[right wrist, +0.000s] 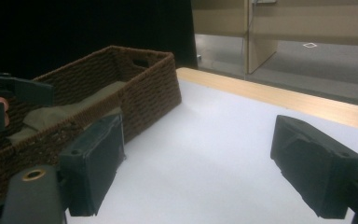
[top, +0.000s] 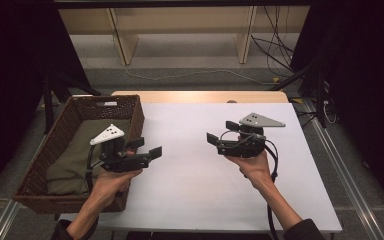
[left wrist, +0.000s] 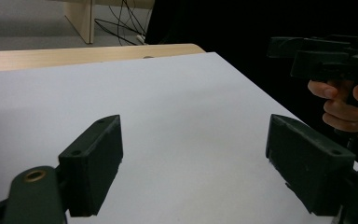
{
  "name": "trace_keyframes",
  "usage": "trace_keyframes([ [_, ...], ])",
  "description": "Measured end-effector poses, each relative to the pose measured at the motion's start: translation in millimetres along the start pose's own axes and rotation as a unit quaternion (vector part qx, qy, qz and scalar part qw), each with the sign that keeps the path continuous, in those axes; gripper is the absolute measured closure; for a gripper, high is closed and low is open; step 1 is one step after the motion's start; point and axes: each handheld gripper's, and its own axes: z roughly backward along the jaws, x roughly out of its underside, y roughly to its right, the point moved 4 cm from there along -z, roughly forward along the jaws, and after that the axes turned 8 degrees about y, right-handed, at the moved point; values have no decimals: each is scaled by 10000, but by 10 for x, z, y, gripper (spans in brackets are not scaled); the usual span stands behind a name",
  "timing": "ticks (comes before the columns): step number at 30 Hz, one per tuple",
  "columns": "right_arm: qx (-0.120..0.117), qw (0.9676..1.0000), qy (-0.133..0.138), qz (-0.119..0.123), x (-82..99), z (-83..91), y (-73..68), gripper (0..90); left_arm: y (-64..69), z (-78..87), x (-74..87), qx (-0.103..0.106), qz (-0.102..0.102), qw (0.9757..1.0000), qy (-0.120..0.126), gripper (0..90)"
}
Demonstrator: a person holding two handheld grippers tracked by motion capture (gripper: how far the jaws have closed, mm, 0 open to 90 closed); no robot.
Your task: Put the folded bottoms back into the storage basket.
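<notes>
Left tool (top: 147, 149), jaws apart, nothing between them; held above the table (top: 190, 175) just beside the basket (top: 60, 145), at its right rim. Right tool (top: 219, 136), jaws likewise apart & empty, well apart from the basket, pointing toward it. Basket: woven, brown, at the table's left edge; holds an olive cloth (top: 75, 160), prob. folded, lying flat on the bottom. W/ both tools facing each other, bare table surface lies between them, right of the basket.
</notes>
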Motion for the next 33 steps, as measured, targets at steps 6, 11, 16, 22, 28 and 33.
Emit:
trace_keyframes([
  [6,20,10000,10,27,80,73,5,182,63,-54,67,65,-85,9999,-17,186],
  [11,19,10000,-17,23,138,123,11,181,98,-83,115,97,-156,9998,-6,186],
  [16,52,10000,-36,-3,190,176,25,177,132,-107,159,125,-262,9996,-13,186],
  [22,70,10000,-11,-17,226,230,19,170,149,-139,225,148,-333,9993,19,182],
  [28,99,9999,19,-9,288,297,0,170,185,-147,260,224,-389,9989,105,181],
  [33,138,9999,23,27,346,356,4,170,216,-159,300,272,-452,9985,164,179],
])
